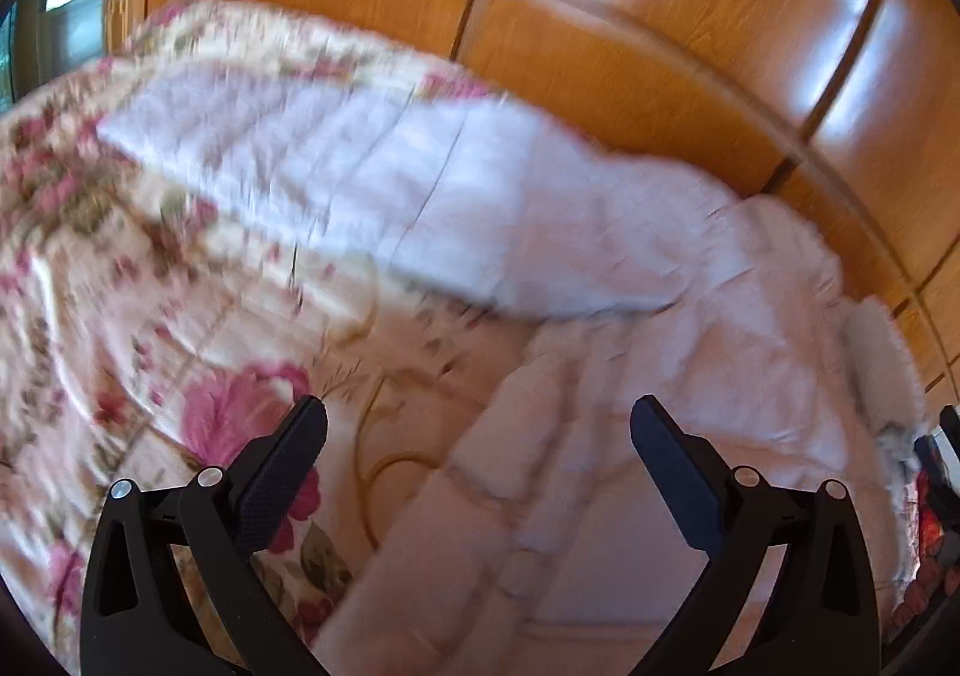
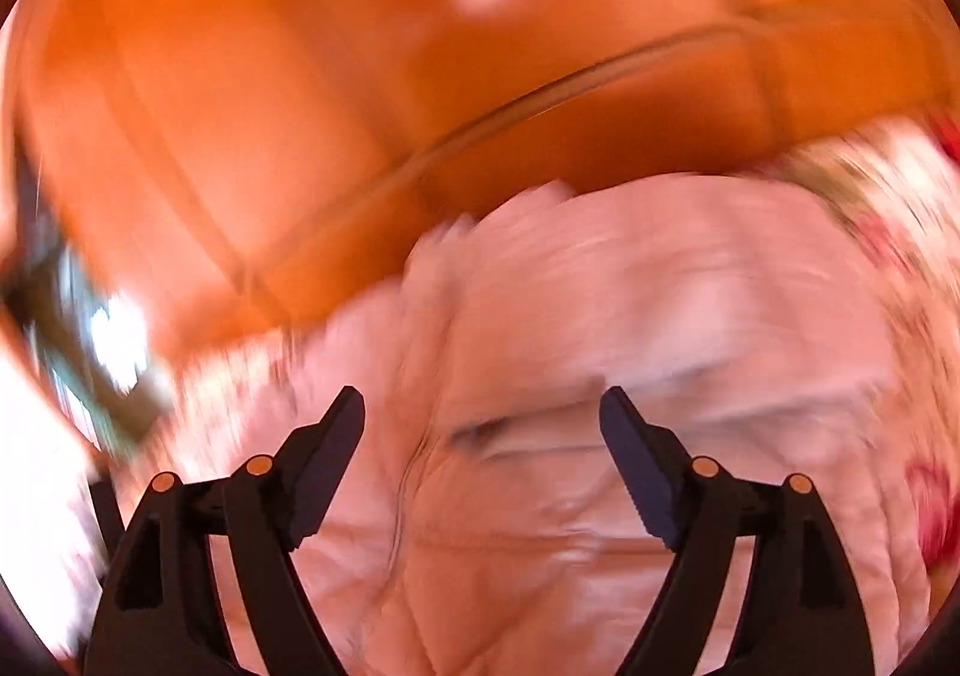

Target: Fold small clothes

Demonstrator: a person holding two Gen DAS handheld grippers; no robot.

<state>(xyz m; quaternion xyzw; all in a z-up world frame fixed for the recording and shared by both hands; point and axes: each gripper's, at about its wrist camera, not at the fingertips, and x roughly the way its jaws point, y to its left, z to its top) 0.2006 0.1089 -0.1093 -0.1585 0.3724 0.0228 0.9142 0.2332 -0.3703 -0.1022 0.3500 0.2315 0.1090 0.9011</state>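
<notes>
Two pairs of tongs stand wide and hold nothing: your left tongs (image 1: 479, 427) hover over the near part of the white garment (image 1: 456, 208), and your right tongs (image 2: 482, 418) gape above the same pale cloth (image 2: 630, 328), with no fabric between the pads.

You find the garment spread on a bed covered by a floral blanket (image 1: 120, 280), close against a wooden panel wall (image 1: 600, 16). In the left view a long flat section runs from about 10 o'clock toward 3 o'clock, and a quilted, puffier part comes down toward 6 o'clock between your fingers.

Judging by its creases and stitched padding, you should expect it to be light, soft and limp, with some springy bulk. It will sag from any single pinch and may creep on the plush blanket. It does not look fragile. Take it at an outer edge or corner, one pair of tongs at each end of the same hem, so the fold line stays straight; a pinch in the middle would probably bunch the padding.

Much is hard to read. Both views are smeared, the right one heavily, so you cannot tell sleeve from hem or collar there. Its far end at 3 o'clock in the left view merges with a fluffy white edge, and the lower part is cut off behind your tongs. Something dark and red at the right rim stays unidentifiable.
</notes>
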